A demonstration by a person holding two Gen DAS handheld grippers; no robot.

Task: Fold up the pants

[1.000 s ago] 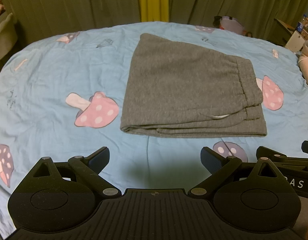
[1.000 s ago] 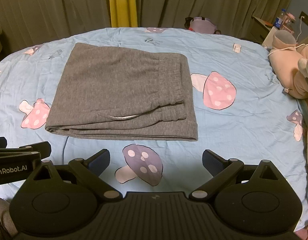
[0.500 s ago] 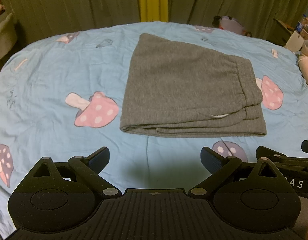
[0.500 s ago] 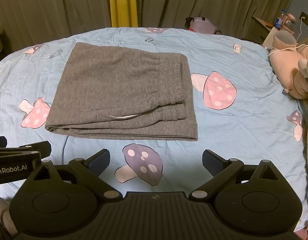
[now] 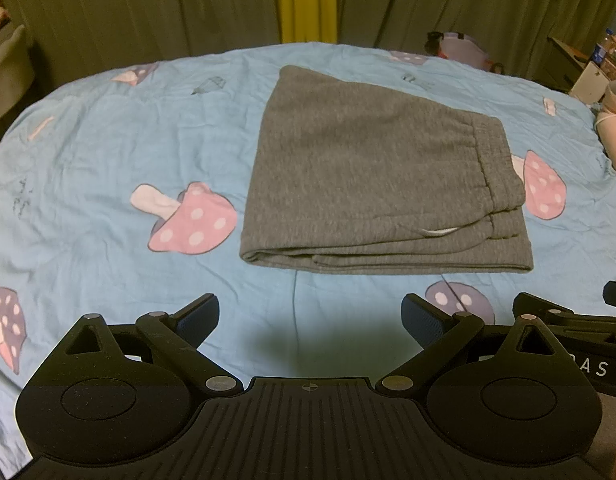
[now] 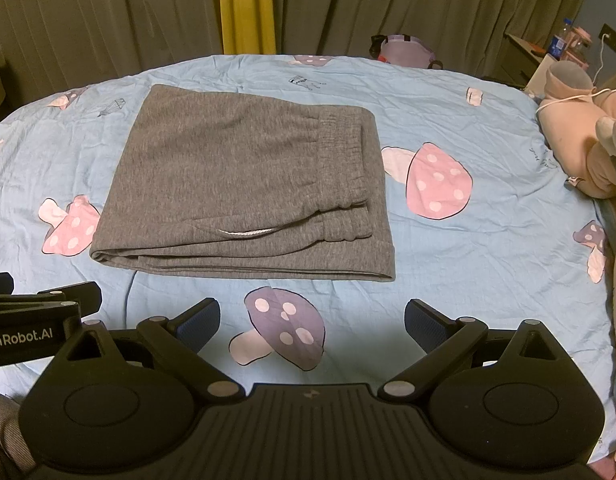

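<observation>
Left wrist view: the left gripper (image 5: 310, 318) fills the bottom of the frame with its fingers spread wide, holding nothing and touching nothing, above the blue mushroom-print bedsheet (image 5: 107, 152). The right gripper (image 6: 312, 320) is spread just as wide and equally empty. The grey pants (image 5: 382, 176) lie folded into a flat stack at centre frame, well apart from both claws. Their long axis runs left to right across the frame, the elastic waistband (image 6: 342, 160) at the right end, the folded edge at the left.

Bedroom: mushroom-print bedsheet (image 6: 448, 272), curtains (image 6: 107, 16)
</observation>
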